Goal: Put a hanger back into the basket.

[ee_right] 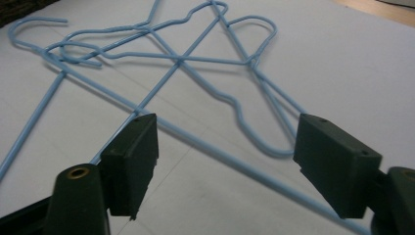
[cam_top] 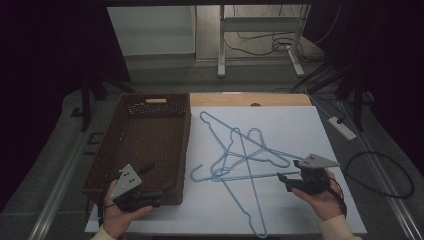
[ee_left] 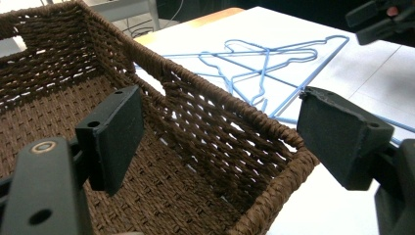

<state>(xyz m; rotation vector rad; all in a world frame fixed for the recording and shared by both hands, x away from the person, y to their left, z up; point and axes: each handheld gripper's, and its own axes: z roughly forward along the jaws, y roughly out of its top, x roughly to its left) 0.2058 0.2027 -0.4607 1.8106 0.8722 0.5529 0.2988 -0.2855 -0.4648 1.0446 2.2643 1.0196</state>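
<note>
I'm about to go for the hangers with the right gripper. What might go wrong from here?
The blue hangers lie crossed and overlapped, so lifting one will likely drag the others. The wires lie flat on the white sheet, so the right gripper, jaws open, may slip off. The hooks could catch on the woven basket beside them.

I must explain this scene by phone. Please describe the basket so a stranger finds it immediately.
Start at the white table sheet. Along its left edge stands the basket, beside the blue wire hangers. It alone is brown, woven and deep-walled, with a handle slot in its far end.
</note>
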